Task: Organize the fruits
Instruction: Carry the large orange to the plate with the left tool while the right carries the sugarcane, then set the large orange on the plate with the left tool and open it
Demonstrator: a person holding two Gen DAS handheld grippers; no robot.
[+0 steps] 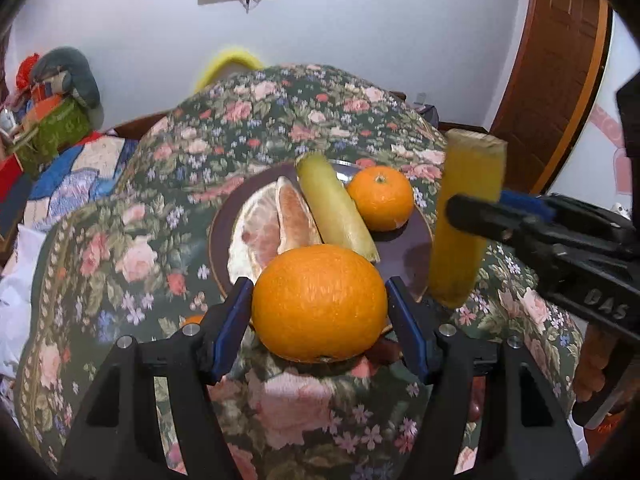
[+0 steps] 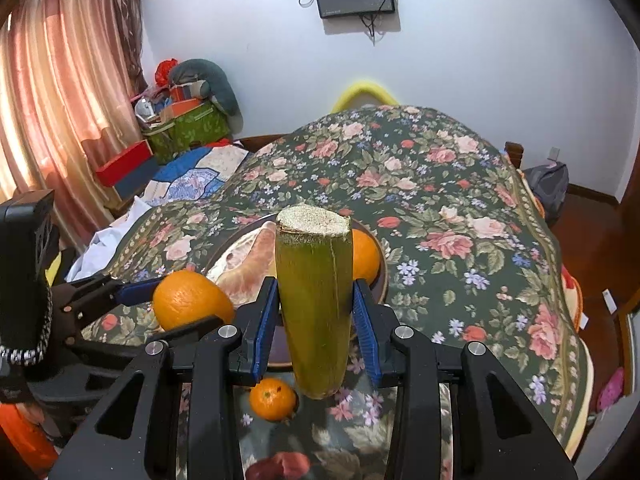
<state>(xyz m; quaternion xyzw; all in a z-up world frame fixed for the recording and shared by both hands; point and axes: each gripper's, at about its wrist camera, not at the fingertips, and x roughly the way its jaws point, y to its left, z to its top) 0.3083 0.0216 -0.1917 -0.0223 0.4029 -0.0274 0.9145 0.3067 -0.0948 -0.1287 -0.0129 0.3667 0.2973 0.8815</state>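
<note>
My left gripper point(image 1: 320, 304) is shut on a large orange point(image 1: 320, 302), held just above the near rim of a dark purple plate point(image 1: 404, 248). On the plate lie a peeled pomelo piece point(image 1: 268, 224), a yellow-green cane piece point(image 1: 336, 208) and a smaller orange point(image 1: 380, 198). My right gripper point(image 2: 316, 312) is shut on an upright yellow-green cane piece point(image 2: 316, 300), held at the plate's right side; it shows in the left wrist view too point(image 1: 464, 216). The large orange point(image 2: 190, 300) and left gripper appear at the left of the right wrist view.
A small orange point(image 2: 273, 399) and a dark red fruit point(image 2: 280, 466) lie on the floral cloth point(image 2: 440, 200) near me, off the plate. Boxes and a green bag point(image 2: 188, 128) stand at the far left by the curtain. A wooden door point(image 1: 556, 68) is at the right.
</note>
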